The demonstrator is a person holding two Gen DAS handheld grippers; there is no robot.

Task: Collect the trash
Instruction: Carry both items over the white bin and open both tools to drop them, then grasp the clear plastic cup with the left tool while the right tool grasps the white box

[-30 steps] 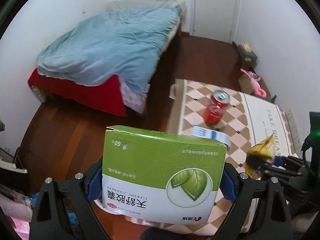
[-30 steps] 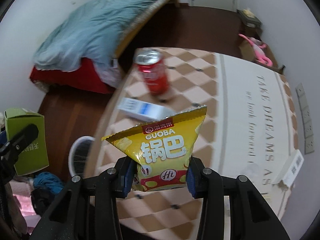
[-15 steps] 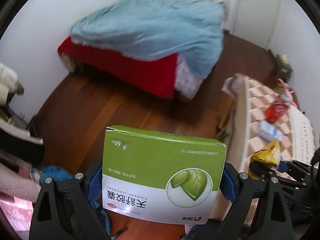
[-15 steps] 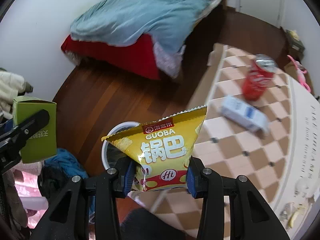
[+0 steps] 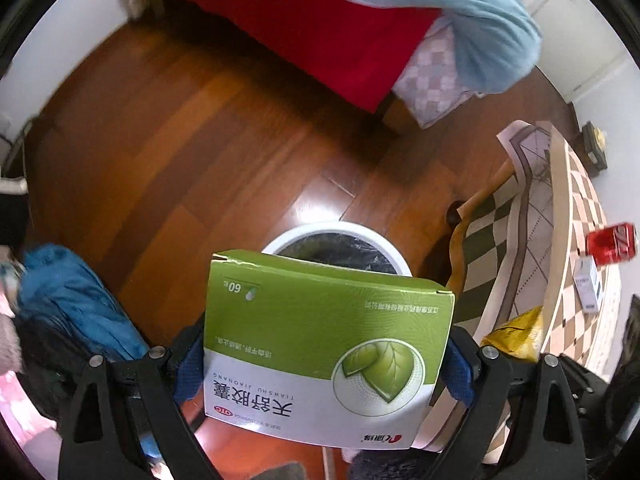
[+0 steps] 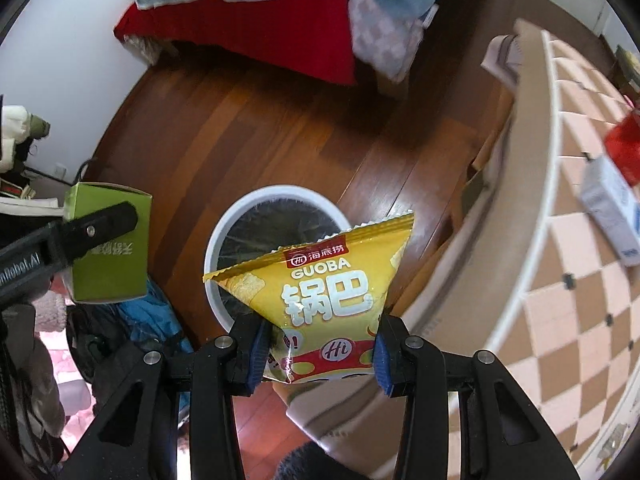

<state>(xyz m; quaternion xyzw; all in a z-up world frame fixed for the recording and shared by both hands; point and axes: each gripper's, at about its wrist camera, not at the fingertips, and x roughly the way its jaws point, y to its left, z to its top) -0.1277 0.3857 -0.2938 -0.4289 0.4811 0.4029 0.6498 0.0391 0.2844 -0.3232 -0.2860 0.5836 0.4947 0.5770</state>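
I am holding the carton (image 5: 324, 348) in my left gripper (image 5: 320, 364) at lower centre, partly covering the bin (image 5: 384, 246) standing behind it, with the table (image 5: 560, 240) sitting at right.

A bed (image 5: 320, 28) with a red sheet (image 6: 256, 36) and a pale blue duvet (image 5: 460, 8) stands at the far side of a dark wood floor (image 5: 192, 152). A checked cloth (image 6: 580, 300) covers the table on the right, its edge hanging down. A blue garment (image 5: 76, 304) lies heaped on the floor at the left, beside pink fabric (image 5: 16, 404). White walls (image 6: 60, 60) enclose the room.
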